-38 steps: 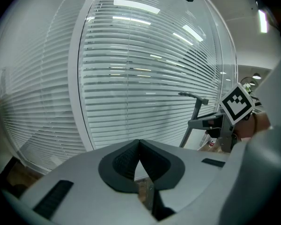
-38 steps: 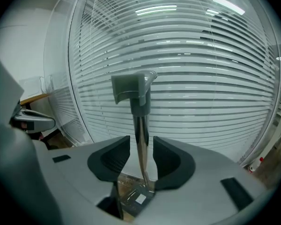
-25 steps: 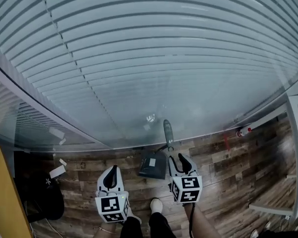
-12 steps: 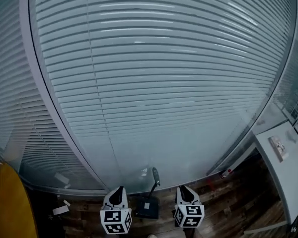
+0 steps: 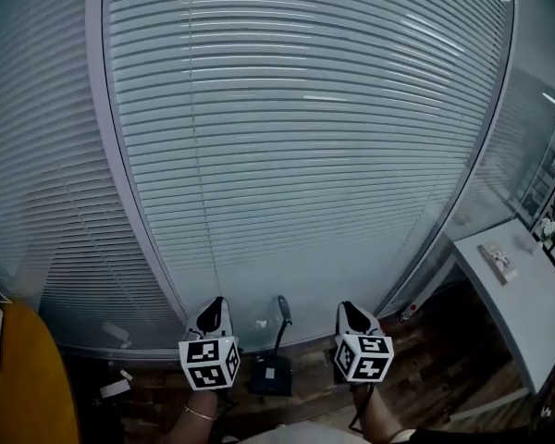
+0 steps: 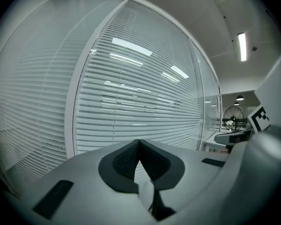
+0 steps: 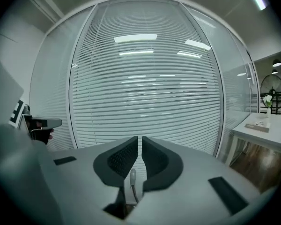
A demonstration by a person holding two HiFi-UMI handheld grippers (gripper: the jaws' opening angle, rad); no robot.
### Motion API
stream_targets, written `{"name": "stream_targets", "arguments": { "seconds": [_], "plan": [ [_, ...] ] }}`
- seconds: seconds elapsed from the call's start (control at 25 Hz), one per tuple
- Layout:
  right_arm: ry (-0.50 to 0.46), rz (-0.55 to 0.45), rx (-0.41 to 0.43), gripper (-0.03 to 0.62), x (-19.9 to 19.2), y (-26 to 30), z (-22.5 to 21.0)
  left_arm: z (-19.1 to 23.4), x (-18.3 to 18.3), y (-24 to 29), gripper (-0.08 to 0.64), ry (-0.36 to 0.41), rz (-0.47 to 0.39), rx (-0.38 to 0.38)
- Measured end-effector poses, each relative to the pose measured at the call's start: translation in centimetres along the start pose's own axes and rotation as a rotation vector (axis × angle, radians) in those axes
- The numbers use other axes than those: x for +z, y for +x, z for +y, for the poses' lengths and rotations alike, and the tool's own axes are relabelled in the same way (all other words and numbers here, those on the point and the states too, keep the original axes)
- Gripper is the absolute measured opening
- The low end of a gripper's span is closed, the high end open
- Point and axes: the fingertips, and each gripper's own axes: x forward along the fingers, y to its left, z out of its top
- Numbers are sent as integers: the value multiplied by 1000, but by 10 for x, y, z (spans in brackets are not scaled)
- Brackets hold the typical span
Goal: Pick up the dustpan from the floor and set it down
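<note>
jaws of left gripper [image 6: 139, 143] together, empty

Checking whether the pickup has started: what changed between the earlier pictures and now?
Both the left gripper and right gripper rose away from the floor as the view tilted up. The right gripper's jaws have just been closing, nothing between them. The dustpan stayed on the floor by the glass wall, unheld.

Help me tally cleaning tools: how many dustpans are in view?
1. The dustpan sits on the wooden floor by the blinds, handle up; others could be hidden.
</note>
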Motion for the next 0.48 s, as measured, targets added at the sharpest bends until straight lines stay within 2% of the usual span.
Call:
{"name": "stream_targets", "arguments": {
  "seconds": [0.48],
  "plan": [
    [-15, 27, -37, 32, -9, -12, 2, -10, -17, -8, 17, -16, 41, -22]
  ]
}}
